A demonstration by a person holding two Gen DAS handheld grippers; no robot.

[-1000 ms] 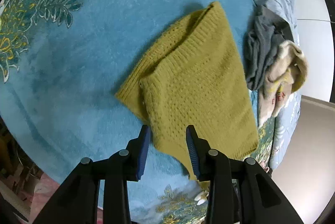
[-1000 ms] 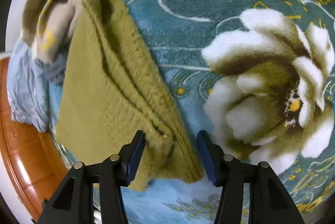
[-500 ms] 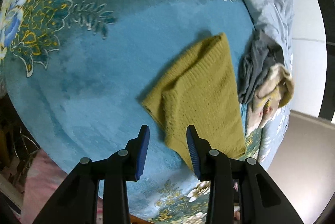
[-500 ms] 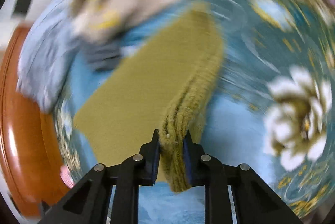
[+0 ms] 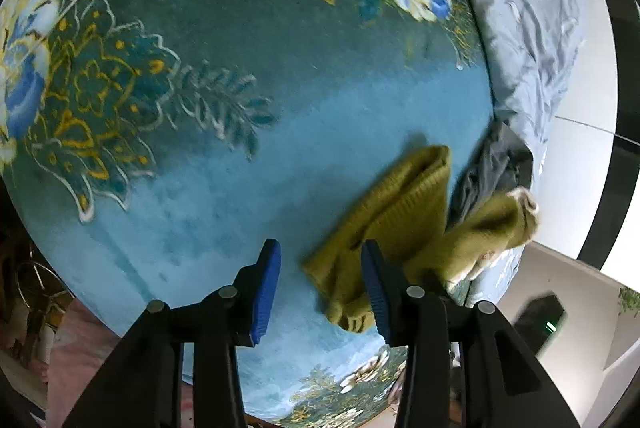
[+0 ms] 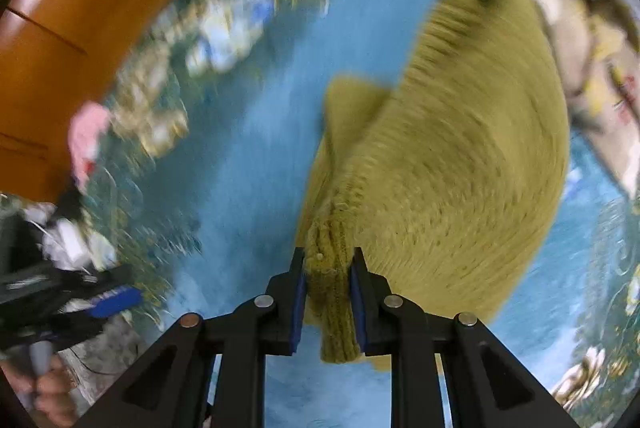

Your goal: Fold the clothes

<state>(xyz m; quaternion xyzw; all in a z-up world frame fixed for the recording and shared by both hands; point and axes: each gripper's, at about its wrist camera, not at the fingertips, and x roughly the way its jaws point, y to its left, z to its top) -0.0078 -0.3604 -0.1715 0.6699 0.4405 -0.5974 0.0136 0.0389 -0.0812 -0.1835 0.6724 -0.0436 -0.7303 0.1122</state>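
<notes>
Olive knit sweater (image 6: 460,164): folded edge clamped in right gripper (image 6: 328,292), mid-frame. Left gripper (image 5: 320,288) spread wide, empty. Advice: carry fold across level; keep layers aligned.

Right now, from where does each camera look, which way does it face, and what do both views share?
Left wrist view: sits on the left gripper, looking along its open jaws, down at the blue floral blanket; only its own jaws show, empty.
Right wrist view: sits on the right gripper, looking along its jaws, shut on the yellow-green knit sweater; the picture is blurred, and the other gripper appears at lower left.
Both share the sweater, the blanket and the beige garment beside it.
</notes>
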